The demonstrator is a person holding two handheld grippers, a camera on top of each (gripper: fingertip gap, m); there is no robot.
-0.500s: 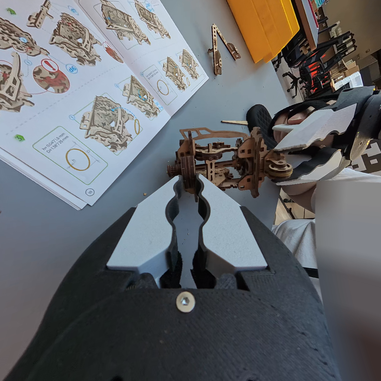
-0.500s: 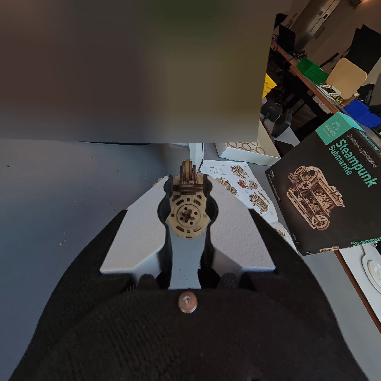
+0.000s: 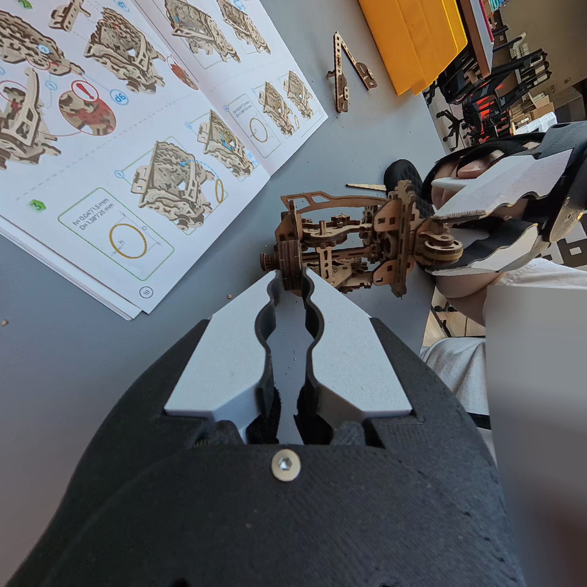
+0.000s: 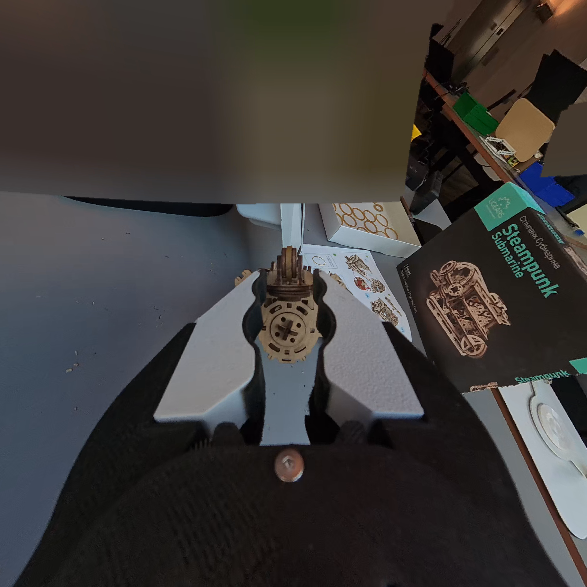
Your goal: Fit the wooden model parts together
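— Where is the wooden model (image 3: 355, 244) sitting?
— It is hanging above the grey table (image 3: 63, 365), between both grippers.
— Their jaws?
— The left gripper (image 3: 290, 276) is pinching its disc end; the right gripper (image 4: 289, 282) is clamping the round gear end.
— Nearby?
— An open instruction booklet (image 3: 133, 127) is lying just beside, and two loose wooden pieces (image 3: 346, 70) farther off.

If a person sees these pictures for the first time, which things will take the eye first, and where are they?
The brown laser-cut wooden gear model stands out first, held above the grey table with the left gripper clamped on one end and the right gripper on the other. Next comes the open white instruction booklet at the upper left of the left wrist view, then the dark printed kit box at the right of the right wrist view.
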